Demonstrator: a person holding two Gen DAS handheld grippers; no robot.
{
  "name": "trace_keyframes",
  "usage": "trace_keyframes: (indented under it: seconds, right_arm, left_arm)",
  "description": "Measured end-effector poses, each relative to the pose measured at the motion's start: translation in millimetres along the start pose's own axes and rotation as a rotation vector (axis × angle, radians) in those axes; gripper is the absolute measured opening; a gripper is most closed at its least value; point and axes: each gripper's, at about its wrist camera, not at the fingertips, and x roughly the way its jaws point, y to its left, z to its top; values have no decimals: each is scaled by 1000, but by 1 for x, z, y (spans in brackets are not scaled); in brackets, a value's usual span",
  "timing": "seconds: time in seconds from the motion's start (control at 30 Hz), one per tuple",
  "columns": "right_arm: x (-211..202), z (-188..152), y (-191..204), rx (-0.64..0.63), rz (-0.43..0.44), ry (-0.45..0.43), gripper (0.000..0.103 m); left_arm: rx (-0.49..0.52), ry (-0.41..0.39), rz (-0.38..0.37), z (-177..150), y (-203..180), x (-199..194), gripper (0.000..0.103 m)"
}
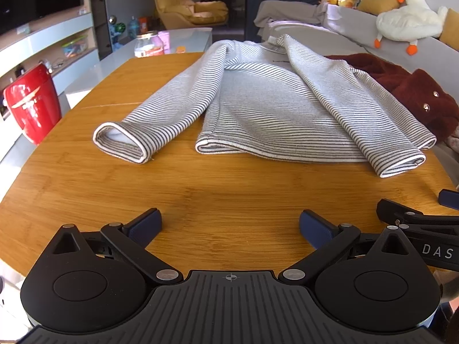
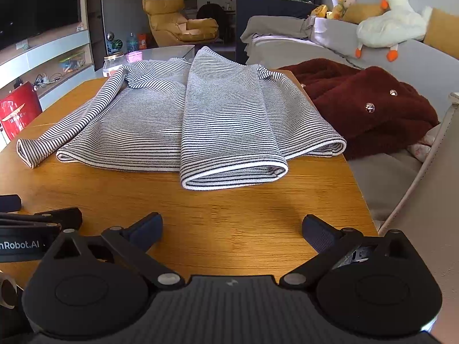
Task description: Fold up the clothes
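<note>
A grey-and-white striped long-sleeved top [image 1: 266, 100] [image 2: 160, 120] lies on the wooden table [image 1: 200, 200] [image 2: 243, 218]. Its right sleeve [image 2: 229, 132] is folded over the body; its left sleeve [image 1: 160, 109] stretches out to the left with the cuff toward me. My left gripper [image 1: 229, 228] hovers open above bare table, short of the hem. My right gripper [image 2: 231, 229] is also open and empty, just short of the folded sleeve's cuff. Each gripper shows at the edge of the other's view.
A dark red fleecy garment [image 1: 407, 86] [image 2: 358, 106] with snap buttons lies at the table's right edge, partly on a grey sofa [image 2: 401, 57]. A red container [image 1: 31, 103] stands off the left edge. A jar [image 1: 147, 44] sits on a low table behind.
</note>
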Motion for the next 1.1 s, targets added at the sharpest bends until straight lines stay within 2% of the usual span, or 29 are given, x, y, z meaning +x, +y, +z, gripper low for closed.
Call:
trace_keyframes:
  seconds: [0.87,1.1]
  right_arm:
    - [-8,-9,3,-16,32,-43,103]
    - [-6,-6,3,-10,26,-32,103]
  left_arm:
    - [4,-25,-8,-2,1,-2,103]
    - [6,-26,-10,-2,1,-2,103]
